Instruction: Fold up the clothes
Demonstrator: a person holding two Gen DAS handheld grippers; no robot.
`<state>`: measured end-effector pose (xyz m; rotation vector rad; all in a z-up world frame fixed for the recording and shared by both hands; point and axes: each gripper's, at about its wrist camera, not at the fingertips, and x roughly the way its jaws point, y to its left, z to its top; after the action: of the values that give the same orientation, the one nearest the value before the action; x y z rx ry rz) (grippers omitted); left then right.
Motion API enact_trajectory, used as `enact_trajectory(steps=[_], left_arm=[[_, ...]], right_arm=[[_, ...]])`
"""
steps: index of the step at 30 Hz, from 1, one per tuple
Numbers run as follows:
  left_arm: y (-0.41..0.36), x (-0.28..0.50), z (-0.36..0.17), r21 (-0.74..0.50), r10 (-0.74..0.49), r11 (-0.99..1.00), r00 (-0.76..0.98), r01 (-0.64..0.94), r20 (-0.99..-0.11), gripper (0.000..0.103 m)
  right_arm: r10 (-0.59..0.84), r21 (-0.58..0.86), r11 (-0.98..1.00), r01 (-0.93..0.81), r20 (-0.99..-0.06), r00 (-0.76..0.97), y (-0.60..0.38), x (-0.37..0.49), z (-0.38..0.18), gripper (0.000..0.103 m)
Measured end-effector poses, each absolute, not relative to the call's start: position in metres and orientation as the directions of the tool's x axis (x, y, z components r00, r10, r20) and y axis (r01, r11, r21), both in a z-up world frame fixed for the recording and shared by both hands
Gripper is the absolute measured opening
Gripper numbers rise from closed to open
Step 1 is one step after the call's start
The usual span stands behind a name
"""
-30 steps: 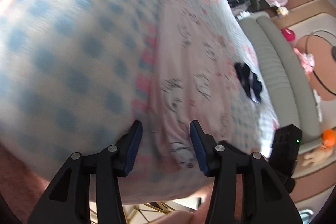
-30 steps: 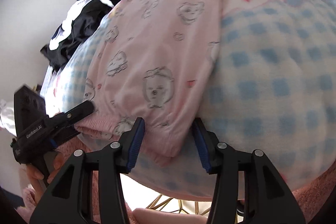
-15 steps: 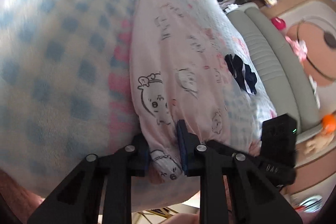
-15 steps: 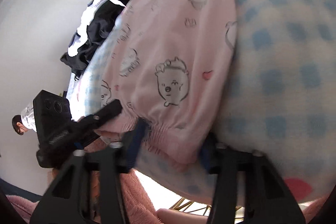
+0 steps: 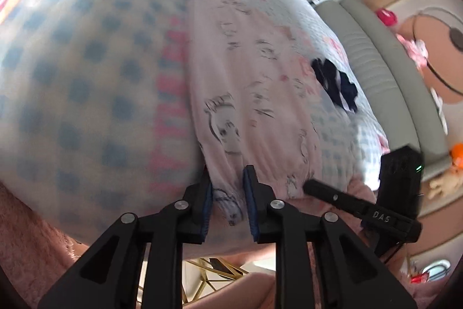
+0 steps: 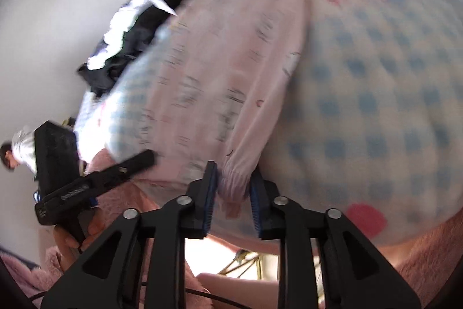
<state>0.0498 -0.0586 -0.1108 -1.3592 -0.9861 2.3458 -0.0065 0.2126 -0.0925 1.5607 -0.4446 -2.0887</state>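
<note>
- Your left gripper (image 5: 227, 200) pinched one end of the pink garment's (image 5: 246, 94) near hem, its jaws easing apart with cloth between them.
- Your right gripper (image 6: 233, 194) clamped the hem's other end, jaws likewise opening.
- The garment lay flat on a blue-checked blanket (image 5: 81, 83) covering the bed.
- Dark clothes (image 6: 130, 45) were heaped by a white wall (image 6: 37, 28); a grey sofa (image 5: 387, 77) stood beyond.

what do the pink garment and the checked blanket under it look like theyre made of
Pink garment: thin, soft woven or knit cloth, matte, printed with cartoon faces; it bunches and creases easily. Checked blanket: looks like thick plush fleece, with a fuzzy, puffy surface, though blur leaves that open.
</note>
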Motion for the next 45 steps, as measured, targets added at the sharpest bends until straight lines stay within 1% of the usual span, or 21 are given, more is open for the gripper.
enact_trajectory(steps=[2,4,6,7,9,11,12,13,18,20,21,23,26,29,31,33,35,37,40,42,45], left_arm=[[-0.068,0.044,-0.110,-0.685,0.527,-0.718,-0.546,0.123,-0.651,0.027],[-0.071,0.031,-0.105,-0.666,0.509,-0.738,-0.561,0.106,-0.653,0.041],[-0.070,0.016,-0.107,-0.660,0.520,-0.745,-0.541,0.090,-0.661,0.042],[-0.068,0.008,-0.112,-0.667,0.539,-0.740,-0.517,0.088,-0.666,0.047],[-0.063,-0.004,-0.123,-0.669,0.559,-0.738,-0.478,0.086,-0.678,0.049],[-0.059,-0.005,-0.124,-0.647,0.539,-0.759,-0.485,0.076,-0.689,0.045],[-0.058,-0.004,-0.122,-0.634,0.524,-0.770,-0.497,0.072,-0.692,0.026],[-0.058,0.000,-0.117,-0.621,0.504,-0.781,-0.517,0.069,-0.692,0.014],[-0.058,0.019,-0.096,-0.544,0.398,-0.836,-0.605,0.071,-0.690,0.010],[-0.061,0.022,-0.102,-0.484,0.326,-0.865,-0.588,0.129,-0.740,0.010],[-0.065,0.023,-0.108,-0.467,0.305,-0.869,-0.570,0.161,-0.763,0.015],[-0.078,0.028,-0.114,-0.539,0.349,-0.819,-0.575,0.197,-0.740,0.017],[-0.079,0.033,-0.093,-0.574,0.380,-0.809,-0.633,0.125,-0.675,0.021],[-0.060,0.029,-0.077,-0.560,0.427,-0.828,-0.649,-0.001,-0.630,0.034],[-0.044,0.021,-0.076,-0.549,0.462,-0.834,-0.625,-0.063,-0.630,0.036],[-0.027,0.009,-0.089,-0.490,0.426,-0.871,-0.566,-0.046,-0.706,0.036],[-0.028,0.007,-0.104,-0.435,0.367,-0.900,-0.512,0.015,-0.777,0.035],[-0.045,0.019,-0.104,-0.480,0.384,-0.876,-0.531,0.051,-0.756,0.033],[-0.069,0.030,-0.099,-0.534,0.389,-0.839,-0.569,0.106,-0.724,0.040],[-0.072,0.032,-0.098,-0.579,0.432,-0.811,-0.579,0.086,-0.691,0.043],[-0.064,0.030,-0.104,-0.579,0.445,-0.810,-0.543,0.096,-0.712,0.046]], right_arm=[[-0.596,0.580,-0.802,0.140,-0.766,-0.240,0.227,-0.009,-0.095,0.031],[-0.576,0.564,-0.815,0.133,-0.763,-0.292,0.234,-0.018,-0.086,0.034],[-0.552,0.541,-0.830,0.134,-0.767,-0.326,0.236,-0.029,-0.080,0.045],[-0.550,0.537,-0.832,0.138,-0.772,-0.319,0.234,-0.037,-0.081,0.045],[-0.565,0.550,-0.823,0.139,-0.774,-0.285,0.229,-0.051,-0.090,0.045],[-0.601,0.585,-0.799,0.142,-0.760,-0.247,0.221,-0.061,-0.102,0.041],[-0.606,0.589,-0.795,0.148,-0.756,-0.246,0.218,-0.061,-0.104,0.022],[-0.606,0.585,-0.795,0.160,-0.754,-0.253,0.215,-0.060,-0.104,0.014],[-0.523,0.477,-0.853,0.214,-0.774,-0.357,0.218,-0.042,-0.081,0.005],[-0.473,0.430,-0.881,0.198,-0.799,-0.372,0.220,-0.040,-0.080,0.005],[-0.447,0.408,-0.895,0.182,-0.815,-0.369,0.223,-0.041,-0.084,0.005],[-0.435,0.416,-0.900,0.131,-0.838,-0.330,0.231,-0.043,-0.101,0.006],[-0.491,0.484,-0.868,0.114,-0.796,-0.355,0.243,-0.042,-0.090,0.019],[-0.492,0.457,-0.869,0.188,-0.757,-0.431,0.240,-0.039,-0.065,0.031],[-0.492,0.445,-0.871,0.210,-0.773,-0.401,0.229,-0.039,-0.071,0.031],[-0.489,0.436,-0.872,0.223,-0.800,-0.347,0.216,-0.040,-0.082,0.030],[-0.459,0.412,-0.888,0.207,-0.829,-0.318,0.216,-0.037,-0.090,0.020],[-0.432,0.393,-0.901,0.184,-0.848,-0.308,0.223,-0.035,-0.093,0.016],[-0.387,0.348,-0.922,0.168,-0.839,-0.382,0.242,-0.030,-0.078,0.032],[-0.452,0.411,-0.892,0.189,-0.803,-0.387,0.241,-0.029,-0.074,0.041],[-0.522,0.476,-0.852,0.216,-0.794,-0.311,0.225,-0.033,-0.089,0.041]])
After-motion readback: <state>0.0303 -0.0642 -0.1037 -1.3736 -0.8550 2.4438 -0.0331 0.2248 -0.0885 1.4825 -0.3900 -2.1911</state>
